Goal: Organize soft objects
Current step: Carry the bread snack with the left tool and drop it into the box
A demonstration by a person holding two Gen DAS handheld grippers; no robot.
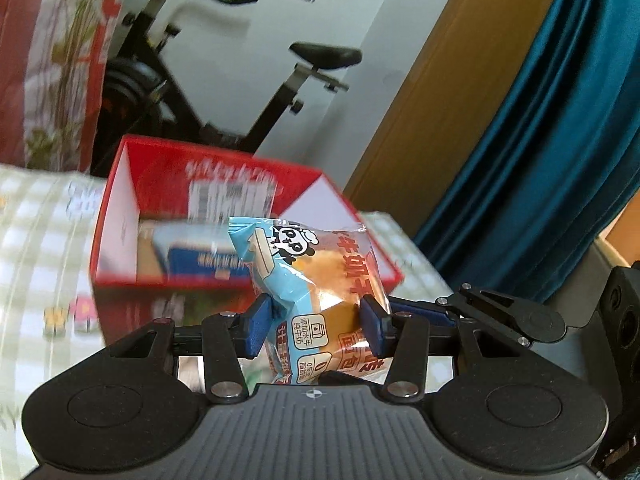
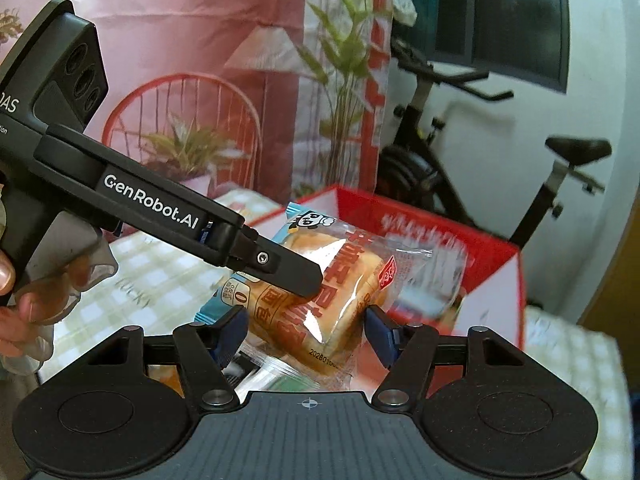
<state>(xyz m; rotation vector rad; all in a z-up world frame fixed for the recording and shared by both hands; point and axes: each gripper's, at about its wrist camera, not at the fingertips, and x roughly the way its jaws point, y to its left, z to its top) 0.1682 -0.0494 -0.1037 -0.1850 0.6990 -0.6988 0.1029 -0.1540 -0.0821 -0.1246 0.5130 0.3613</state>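
Blue pads of the left gripper (image 1: pixel 316 326) press into both sides of a wrapped bread packet (image 1: pixel 320 280), denting the plastic, so the jaws are clamped on it at a middling width. The packet stands upright between them, its lower half pinched and its panda-printed top rising free above the fingertips.

From the right wrist view, the same bread packet (image 2: pixel 320 280) lies tilted between the fingers of the right gripper (image 2: pixel 306 330). Its right pad (image 2: pixel 378 332) touches the wrapper's edge, while the left pad (image 2: pixel 230 330) sits just beside the other side; whether both truly press on it I cannot tell, though the jaws stand fairly wide apart. One dark finger of the left gripper (image 2: pixel 288 268) crosses over the packet from the upper left, lying flat against its top face. A hand (image 2: pixel 16 300) grips that tool's handle at the left edge.

Beyond the packet sits an open red box (image 1: pixel 132 200) with white inner walls, resting on a pale green checked cloth (image 1: pixel 36 240). A blue-and-white packet (image 1: pixel 200 256) lies inside the box, blurred. Farther back stand an exercise bike (image 1: pixel 224 92), a pink printed backdrop (image 2: pixel 180 60), a teal curtain (image 1: pixel 560 140) and a wooden panel (image 1: pixel 440 92).
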